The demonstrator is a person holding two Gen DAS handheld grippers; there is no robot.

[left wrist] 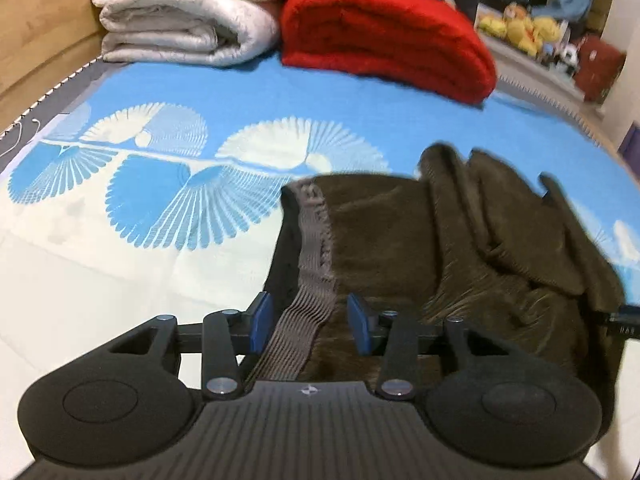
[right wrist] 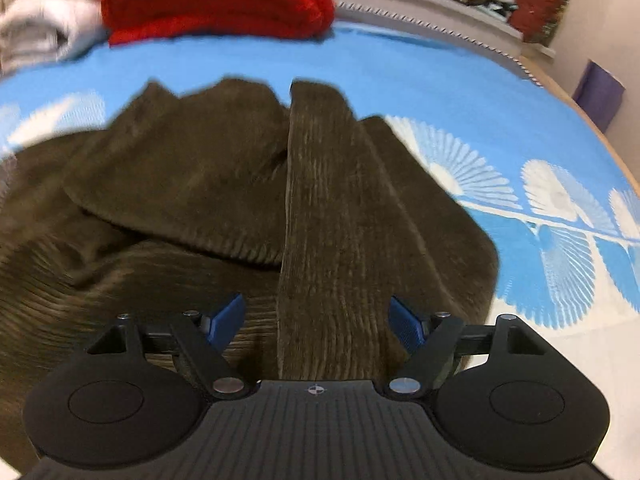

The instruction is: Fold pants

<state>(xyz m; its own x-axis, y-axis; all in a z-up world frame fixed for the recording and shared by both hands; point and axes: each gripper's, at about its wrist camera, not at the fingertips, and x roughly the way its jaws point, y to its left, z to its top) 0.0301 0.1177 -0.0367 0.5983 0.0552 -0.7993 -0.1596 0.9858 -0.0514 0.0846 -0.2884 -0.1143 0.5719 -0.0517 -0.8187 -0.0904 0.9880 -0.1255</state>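
Note:
Dark brown corduroy pants (left wrist: 460,248) lie bunched on a blue and white patterned bedspread (left wrist: 200,92). My left gripper (left wrist: 310,320) is open, its blue pads on either side of the grey elastic waistband (left wrist: 312,264). In the right wrist view the pants (right wrist: 200,184) spread in folds ahead. My right gripper (right wrist: 316,326) is open, its pads straddling a raised ridge of a pant leg (right wrist: 328,220) that runs forward between them.
A folded white quilt (left wrist: 180,12) and a folded red blanket (left wrist: 384,32) lie at the far side of the bed. Stuffed toys (left wrist: 520,28) and a dark red bag (right wrist: 538,4) sit on a ledge beyond. A wooden bed frame (left wrist: 40,32) is at the left.

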